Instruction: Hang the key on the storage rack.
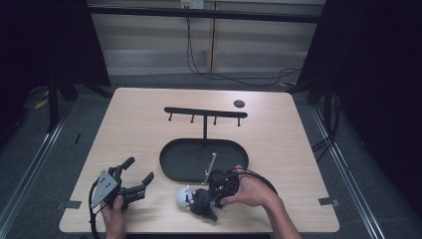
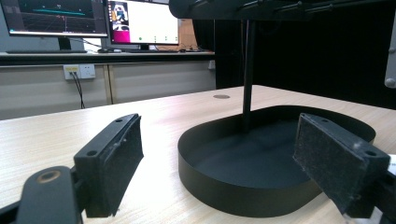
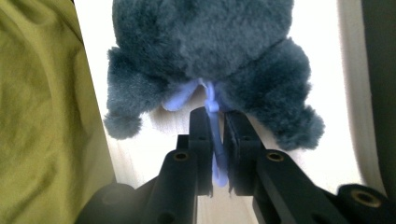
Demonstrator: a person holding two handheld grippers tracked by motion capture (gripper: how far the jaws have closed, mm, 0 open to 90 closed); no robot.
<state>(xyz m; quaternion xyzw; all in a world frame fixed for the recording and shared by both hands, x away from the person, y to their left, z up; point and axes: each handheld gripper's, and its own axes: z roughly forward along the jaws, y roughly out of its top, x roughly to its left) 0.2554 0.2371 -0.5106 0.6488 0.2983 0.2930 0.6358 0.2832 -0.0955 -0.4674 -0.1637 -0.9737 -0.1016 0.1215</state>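
The right tool [image 3: 215,135] is clamped on the pale blue loop [image 3: 212,109] of the small dark grey plush toy [image 1: 198,200], which lies on the light wooden table [image 1: 278,149] close to its near edge, just in front of the black oval metal tray [image 1: 171,167] with its T-shaped hanger stand [image 1: 205,113]. In the right gripper view the two jaws pinch that loop tight, the fuzzy body right beyond them. Nice narrow hold. My read: the step here is lifting the toy by its loop to hang it on one of the stand's pegs. To do that well, keep the pinch low on the loop so an open eye remains above the jaws, lift slowly so the plush doesn't swing, and approach a peg squarely. The right hand [image 1: 251,191] lies low over the table, wrist bent inward, pointing toward the near left corner. The left tool [image 1: 135,177] waits near that corner with jaws spread wide, holding nothing, aimed at the tray.
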